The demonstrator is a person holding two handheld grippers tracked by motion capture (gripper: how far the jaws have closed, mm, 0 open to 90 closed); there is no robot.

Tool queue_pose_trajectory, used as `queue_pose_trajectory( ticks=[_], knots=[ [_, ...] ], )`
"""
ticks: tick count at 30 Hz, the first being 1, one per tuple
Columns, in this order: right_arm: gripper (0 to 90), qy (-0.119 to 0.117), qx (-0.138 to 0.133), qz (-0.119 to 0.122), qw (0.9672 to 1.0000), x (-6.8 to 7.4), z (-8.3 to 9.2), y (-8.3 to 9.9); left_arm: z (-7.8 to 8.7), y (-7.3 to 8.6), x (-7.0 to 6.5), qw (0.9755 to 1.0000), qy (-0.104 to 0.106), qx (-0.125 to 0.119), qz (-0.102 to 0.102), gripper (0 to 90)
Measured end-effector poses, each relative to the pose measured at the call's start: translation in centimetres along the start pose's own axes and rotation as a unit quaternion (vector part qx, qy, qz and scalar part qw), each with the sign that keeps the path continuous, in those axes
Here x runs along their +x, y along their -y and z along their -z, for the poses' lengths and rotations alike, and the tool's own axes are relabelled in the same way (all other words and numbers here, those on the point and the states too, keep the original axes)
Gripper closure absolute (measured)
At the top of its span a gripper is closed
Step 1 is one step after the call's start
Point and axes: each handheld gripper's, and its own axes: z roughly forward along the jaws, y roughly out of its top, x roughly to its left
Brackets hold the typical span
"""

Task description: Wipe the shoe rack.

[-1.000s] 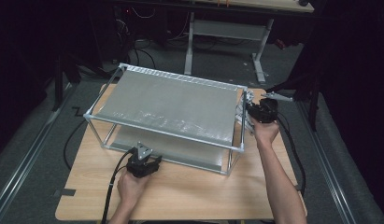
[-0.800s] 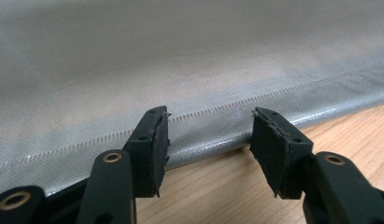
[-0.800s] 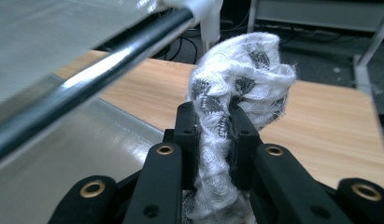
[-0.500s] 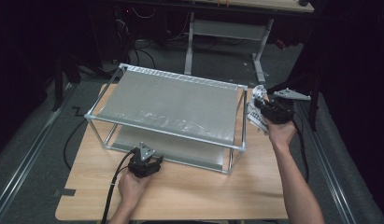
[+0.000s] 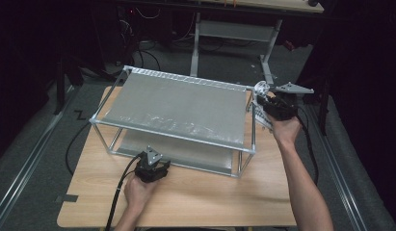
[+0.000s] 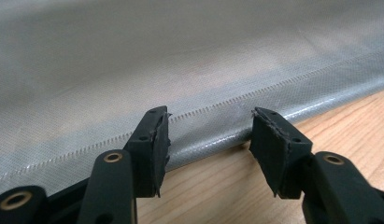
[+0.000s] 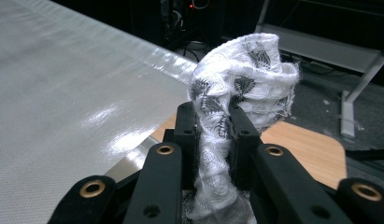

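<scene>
Right gripper (image 7: 214, 122), jaws pinched on a bunched white lace-patterned cloth (image 7: 243, 79), held beside the right end of the drying rack (image 5: 178, 103), about level with its upper shelf; the cloth rises in a loose crumpled tuft above the jaw tips and trails down between them, so the grip bears on a narrow waist of fabric only; probable faults: the thin fold may slip through the pads if tugged, and the hanging end may catch on the rack's corner post (image 5: 253, 126) as it is carried over the grey mesh shelf (image 7: 63, 107); left gripper (image 6: 209, 140), jaws spread and empty, resting on the wooden table (image 5: 195, 192) at the near edge of the lower mesh shelf (image 6: 189, 60), hemmed edge between the pads but not clamped; judged risk there: the rack, unsteadied, could shift on the table if the cloth drags against it.
</scene>
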Motion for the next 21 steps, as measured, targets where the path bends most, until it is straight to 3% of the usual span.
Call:
queue_pose_trajectory(
  ticks=[8,21],
  knots=[
    [78.0,-0.016,-0.002,0.014,0.9998,1.1,0.7,0.8,0.0,0.0,0.0,1.0,0.0,0.0,0.001,47.2],
    [77.9,-0.044,-0.009,0.036,0.9984,3.4,4.3,3.1,-0.4,-0.3,-0.3,1.0,-0.002,0.001,0.002,47.3]
  ],
)
